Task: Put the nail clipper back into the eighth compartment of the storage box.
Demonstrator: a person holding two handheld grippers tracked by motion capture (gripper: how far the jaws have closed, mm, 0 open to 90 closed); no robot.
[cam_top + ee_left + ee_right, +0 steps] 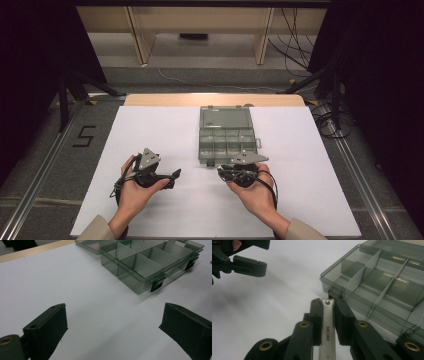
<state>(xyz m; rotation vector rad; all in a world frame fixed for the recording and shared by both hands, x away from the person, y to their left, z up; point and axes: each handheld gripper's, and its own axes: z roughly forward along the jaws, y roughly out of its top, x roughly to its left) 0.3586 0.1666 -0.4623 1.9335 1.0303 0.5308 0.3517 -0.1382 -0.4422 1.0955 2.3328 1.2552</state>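
The right tongs [327, 322] were clamped on a slim white metal nail clipper [327, 332], its riveted end poking out between the black jaws and grey lettering running along its flat face. In the right gripper view the clipper sat just beside the near corner of a smoky-green translucent plastic organiser box [387, 285], whose lid lay open and whose dividers marked out several compartments. From the high view, the box [227, 134] stood on the white-covered worktop [150, 130] towards its far middle, with the right tongs [226, 172] at its near edge. The left tongs [112, 325] stood wide apart with nothing between the jaws, held over bare worktop, the box [147, 262] lying well ahead of them.
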